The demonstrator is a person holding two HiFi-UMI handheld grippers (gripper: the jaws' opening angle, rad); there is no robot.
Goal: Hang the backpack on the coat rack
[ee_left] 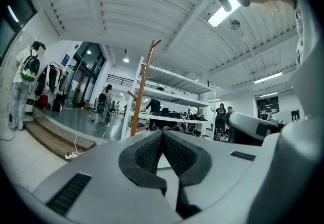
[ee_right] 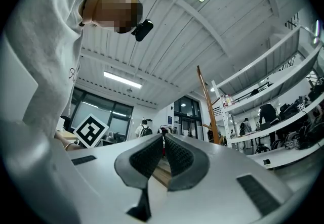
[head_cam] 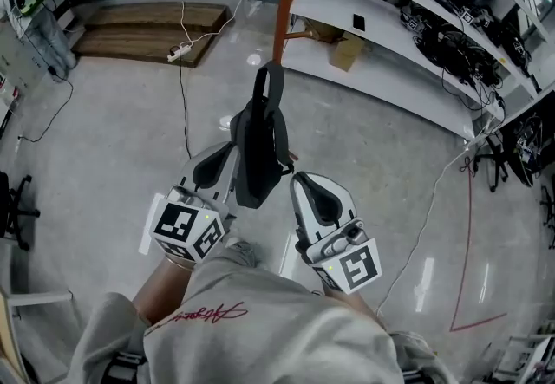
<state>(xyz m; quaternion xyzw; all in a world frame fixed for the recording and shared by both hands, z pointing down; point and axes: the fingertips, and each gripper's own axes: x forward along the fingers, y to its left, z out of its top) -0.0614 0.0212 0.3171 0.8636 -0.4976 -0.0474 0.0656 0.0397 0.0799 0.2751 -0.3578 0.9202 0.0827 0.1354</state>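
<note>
Two grippers are in our hands, held side by side above the pale floor (head_cam: 104,148). Our left gripper (ee_left: 162,133) has its jaws pressed together at the tips, and the left gripper view shows nothing between them. Our right gripper (ee_right: 163,137) is also closed tip to tip, with nothing caught there that we can see.

In the head view the dark backpack (head_cam: 257,148) sits between the two grippers, close against both sets of jaws. Its top loop reaches toward the lower end of the orange coat rack (head_cam: 284,1). We cannot tell whether a strap is pinched or what carries the backpack. Neither gripper view shows it.

The coat rack stands ahead of us beside white shelves (head_cam: 390,35), and the backpack is not yet on its pegs.
</note>
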